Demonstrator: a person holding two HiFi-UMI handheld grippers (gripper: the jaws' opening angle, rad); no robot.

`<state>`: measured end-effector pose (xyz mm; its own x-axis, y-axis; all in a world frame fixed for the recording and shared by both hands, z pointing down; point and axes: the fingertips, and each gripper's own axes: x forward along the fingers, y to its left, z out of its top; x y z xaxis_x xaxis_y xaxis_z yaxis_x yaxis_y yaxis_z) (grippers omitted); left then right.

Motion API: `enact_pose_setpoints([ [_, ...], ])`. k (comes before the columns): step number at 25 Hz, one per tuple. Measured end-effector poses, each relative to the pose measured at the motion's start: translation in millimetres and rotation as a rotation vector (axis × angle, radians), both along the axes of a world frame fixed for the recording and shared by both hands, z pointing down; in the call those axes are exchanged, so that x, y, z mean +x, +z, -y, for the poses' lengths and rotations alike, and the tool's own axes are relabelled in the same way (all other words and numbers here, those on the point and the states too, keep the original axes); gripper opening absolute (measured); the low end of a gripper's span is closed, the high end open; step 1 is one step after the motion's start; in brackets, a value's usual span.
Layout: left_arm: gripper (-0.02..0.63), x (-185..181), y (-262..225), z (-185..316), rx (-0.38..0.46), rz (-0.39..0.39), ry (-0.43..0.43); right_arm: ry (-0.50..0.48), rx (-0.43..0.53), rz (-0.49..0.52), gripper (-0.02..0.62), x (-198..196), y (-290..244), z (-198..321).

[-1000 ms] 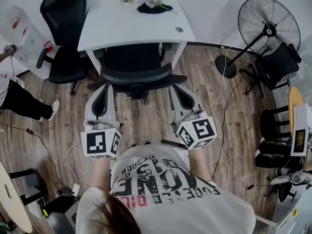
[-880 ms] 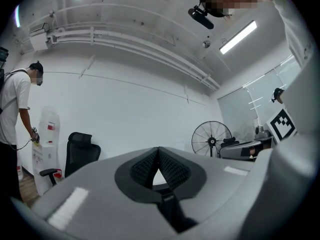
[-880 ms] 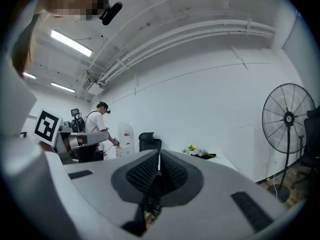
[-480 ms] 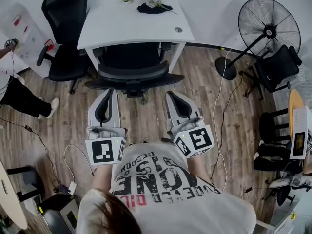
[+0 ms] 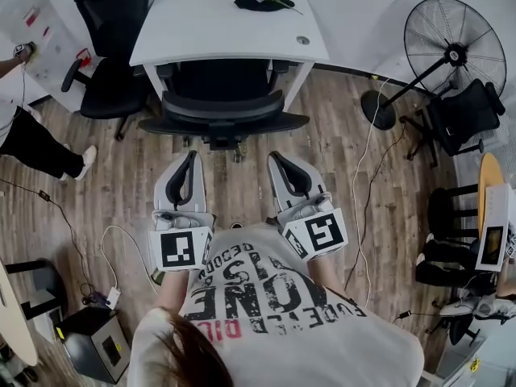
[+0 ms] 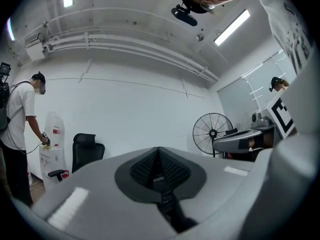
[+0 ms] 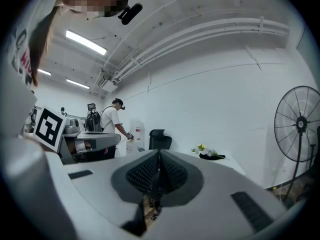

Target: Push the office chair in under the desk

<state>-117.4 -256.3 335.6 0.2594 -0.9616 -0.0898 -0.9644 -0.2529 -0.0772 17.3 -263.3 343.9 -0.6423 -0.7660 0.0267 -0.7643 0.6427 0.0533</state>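
Office chair (image 5: 218,83) likely rolls easily; push its stiff backrest (image 5: 224,107). Left hand-held gripper (image 5: 192,158) and right hand-held gripper (image 5: 276,158) pressed together, empty.

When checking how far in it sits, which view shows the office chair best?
The head view: from above, the office chair has its seat under the desk, backrest outside. The left gripper view and right gripper view show none of it, only another black chair.
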Motion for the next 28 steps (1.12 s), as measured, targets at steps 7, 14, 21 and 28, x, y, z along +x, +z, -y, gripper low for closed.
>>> enact_pose_setpoints([
  [7, 0.012, -2.1, -1.7, 1.3, 0.0, 0.012, 0.006, -0.013, -0.001, 0.006, 0.02, -8.2, -0.8, 5.3],
  [14, 0.012, -1.5, 0.9, 1.0, 0.001, 0.012, 0.022, -0.008, -0.005, -0.001, 0.02, -11.3, 2.8, 5.9],
  [21, 0.012, -0.4, -1.2, 2.1, -0.001, 0.009, 0.032, 0.001, -0.002, -0.008, 0.02, -7.8, 0.8, 8.4],
  [28, 0.012, 0.1, 1.8, 3.7, -0.029, -0.01, 0.031, 0.0, 0.009, -0.007, 0.02, -6.8, -1.0, 10.9],
])
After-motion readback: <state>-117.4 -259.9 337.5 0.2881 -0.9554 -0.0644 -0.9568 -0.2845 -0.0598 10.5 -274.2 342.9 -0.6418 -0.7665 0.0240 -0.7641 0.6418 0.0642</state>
